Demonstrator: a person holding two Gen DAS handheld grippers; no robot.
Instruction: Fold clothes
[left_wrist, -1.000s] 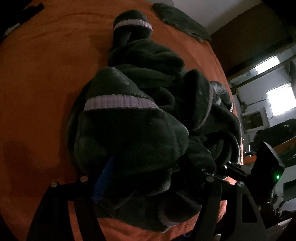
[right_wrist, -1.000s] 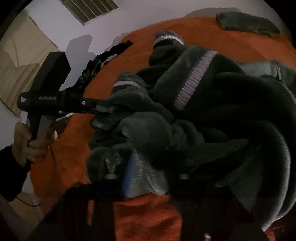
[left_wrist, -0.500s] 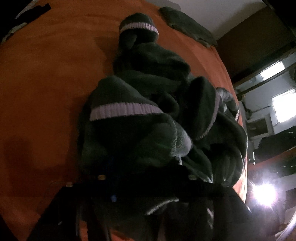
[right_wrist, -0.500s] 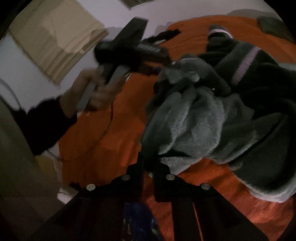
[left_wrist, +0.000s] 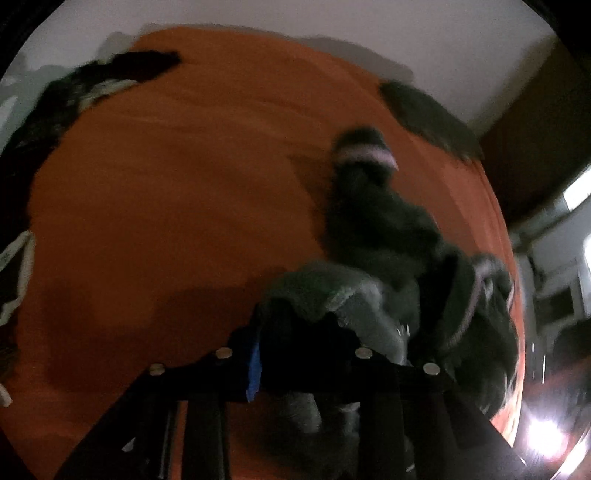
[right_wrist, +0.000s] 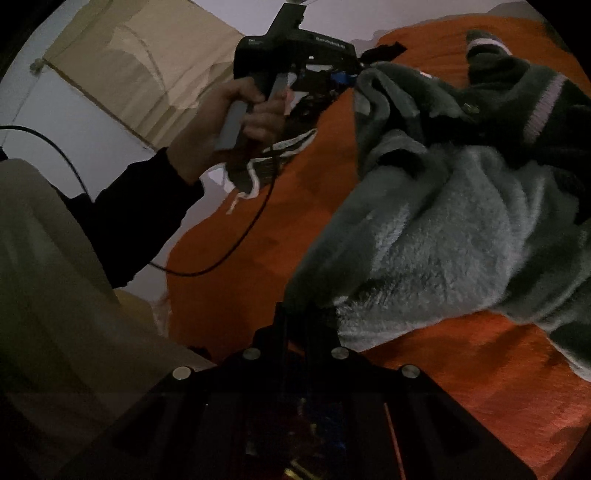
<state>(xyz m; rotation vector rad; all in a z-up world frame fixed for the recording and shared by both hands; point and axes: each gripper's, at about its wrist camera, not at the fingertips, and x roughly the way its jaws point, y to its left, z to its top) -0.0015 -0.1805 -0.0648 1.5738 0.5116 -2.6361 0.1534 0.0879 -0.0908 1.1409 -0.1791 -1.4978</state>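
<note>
A dark green fleece garment (left_wrist: 388, 229) with lilac-striped cuffs (left_wrist: 364, 153) lies bunched on the orange bed cover (left_wrist: 184, 184). My left gripper (left_wrist: 303, 332) has a fold of the fleece between its fingers and its jaws are closing on it. The right wrist view shows this left gripper (right_wrist: 345, 77) raised, held by a hand (right_wrist: 229, 122), with the garment's edge hanging from it. My right gripper (right_wrist: 297, 314) is shut on the pale inner side of the fleece (right_wrist: 443, 229) at its near hem. The garment spans between the two grippers.
Another dark garment (left_wrist: 424, 114) lies at the bed's far edge. Black-and-white clothing (right_wrist: 273, 155) sits at the bed's left side. A black cable (right_wrist: 221, 258) hangs from the left gripper. A person's dark sleeve (right_wrist: 140, 206) and light trousers (right_wrist: 55, 277) are at left.
The left gripper's jaws narrowed on the fleece and it rose and drew back, lifting an edge. The right gripper closed on the hem and pulled away, spreading the bunched garment.
</note>
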